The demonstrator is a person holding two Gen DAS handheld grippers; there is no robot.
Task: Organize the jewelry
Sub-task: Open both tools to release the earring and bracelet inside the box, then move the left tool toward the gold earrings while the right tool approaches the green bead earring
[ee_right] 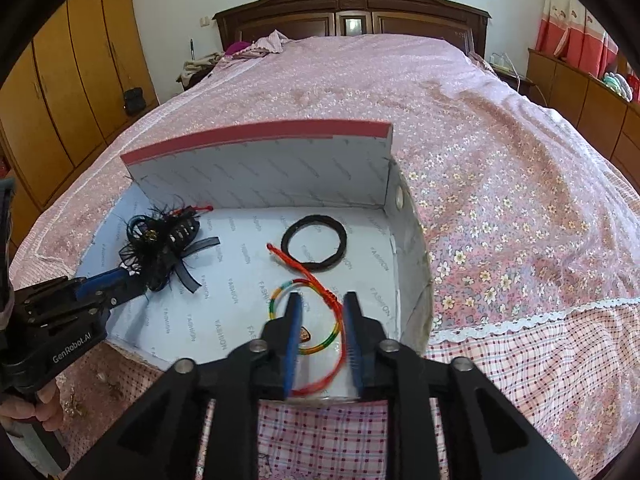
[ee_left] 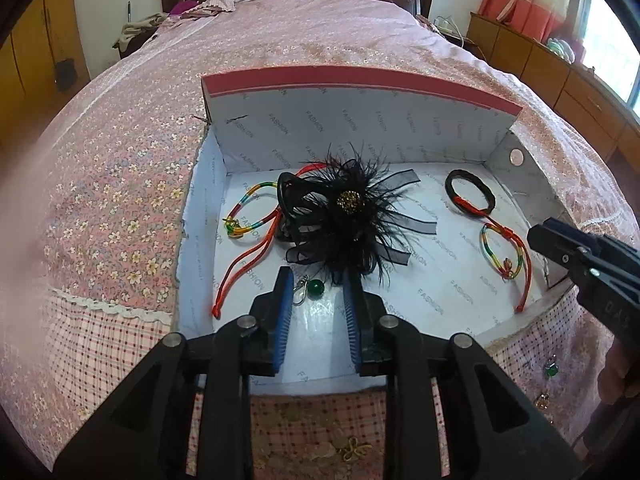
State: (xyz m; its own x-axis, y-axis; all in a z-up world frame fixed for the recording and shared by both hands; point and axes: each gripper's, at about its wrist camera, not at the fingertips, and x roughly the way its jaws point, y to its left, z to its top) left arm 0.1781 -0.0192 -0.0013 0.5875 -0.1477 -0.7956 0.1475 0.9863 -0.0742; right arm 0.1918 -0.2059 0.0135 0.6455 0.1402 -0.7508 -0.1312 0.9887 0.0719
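Left wrist view, left to right: pink floral bedspread (ee_left: 120,200) fills the left of frame. White open box (ee_left: 208,184) sits centre, lid flap upright at the back. Inside it, at left, a rainbow cord bracelet (ee_left: 244,216) with red tails running toward lower left. Centre: black feathered hair clip (ee_left: 348,216) with a gold beaded middle. Just below it, a green bead earring (ee_left: 316,286) lies on the box floor between my left gripper (ee_left: 316,292) fingers; fingers parted, holding nothing. Right of the clip: black hair band (ee_left: 470,192), then a second rainbow bracelet (ee_left: 504,248) below it. My right gripper (ee_left: 548,236) enters from the right edge. Lower right, on the bed outside the box, another green earring (ee_left: 551,369)

Right wrist view: my left gripper (ee_right: 132,280) at left, tips against the hair clip (ee_right: 164,244). Black hair band (ee_right: 314,244) centre. Right gripper (ee_right: 322,304) fingers spread apart, empty, straddling the second rainbow bracelet (ee_right: 308,320) at lower centre
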